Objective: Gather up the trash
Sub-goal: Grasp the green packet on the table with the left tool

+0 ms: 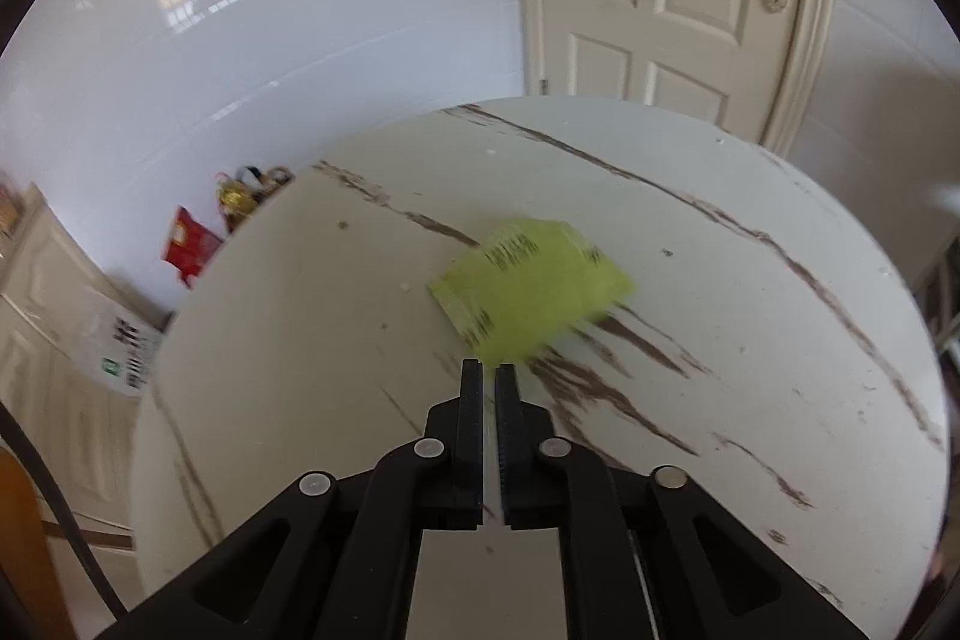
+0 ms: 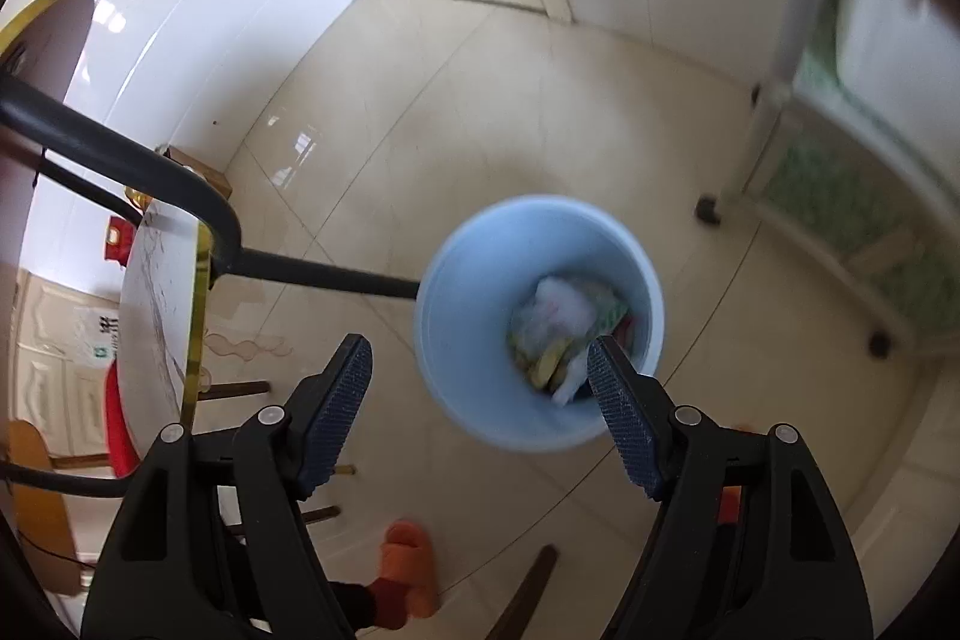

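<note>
The green wrapper (image 1: 528,289) lies flat on the round marble table (image 1: 780,370), near its middle, directly ahead of the left gripper (image 1: 489,376), whose jaws are nearly closed on nothing, tips just short of its near corner. Its long axis runs across the gripper's line, slanting right and away. It looks thin, crinkled and printed with dark text, though blurred. The right gripper (image 2: 480,355) hangs wide open and empty above the blue bin (image 2: 462,340) on the floor, which already holds trash; the left is nearer.

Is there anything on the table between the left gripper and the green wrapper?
Nothing visible. The left gripper, nearly shut, sits just short of the green wrapper; only bare marble table lies around them.
</note>
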Action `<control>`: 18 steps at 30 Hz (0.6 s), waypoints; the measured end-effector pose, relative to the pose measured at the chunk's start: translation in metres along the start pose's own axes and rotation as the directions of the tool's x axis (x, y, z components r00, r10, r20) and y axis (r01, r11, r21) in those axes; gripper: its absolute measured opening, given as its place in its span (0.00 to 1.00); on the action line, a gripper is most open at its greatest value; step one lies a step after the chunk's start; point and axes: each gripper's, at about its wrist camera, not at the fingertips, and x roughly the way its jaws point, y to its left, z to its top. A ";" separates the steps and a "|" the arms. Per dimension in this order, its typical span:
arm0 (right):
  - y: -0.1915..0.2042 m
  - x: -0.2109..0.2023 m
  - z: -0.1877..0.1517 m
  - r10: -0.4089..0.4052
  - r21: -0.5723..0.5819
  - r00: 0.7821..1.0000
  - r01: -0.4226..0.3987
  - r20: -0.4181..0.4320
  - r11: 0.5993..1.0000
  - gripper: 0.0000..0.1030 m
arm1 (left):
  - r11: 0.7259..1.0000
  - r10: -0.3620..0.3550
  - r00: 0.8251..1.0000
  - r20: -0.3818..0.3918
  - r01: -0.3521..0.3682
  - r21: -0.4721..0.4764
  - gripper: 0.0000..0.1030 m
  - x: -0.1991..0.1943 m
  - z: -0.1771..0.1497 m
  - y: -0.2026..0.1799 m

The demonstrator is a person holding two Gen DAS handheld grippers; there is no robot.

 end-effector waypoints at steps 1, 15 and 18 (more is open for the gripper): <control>-0.004 0.002 -0.003 0.008 0.006 1.000 -0.008 -0.002 1.000 0.70 | 0.999 0.039 0.999 0.027 -0.040 0.021 0.11 -0.001 0.003 -0.003; -0.024 0.023 -0.007 0.068 0.035 0.997 -0.068 -0.021 0.997 0.70 | 0.995 0.090 0.996 -0.005 -0.090 0.041 0.79 0.085 0.054 -0.027; -0.032 0.027 -0.006 0.048 0.058 0.999 -0.047 -0.023 0.997 0.70 | 1.000 0.026 1.000 -0.006 -0.026 -0.006 0.37 0.087 0.058 -0.020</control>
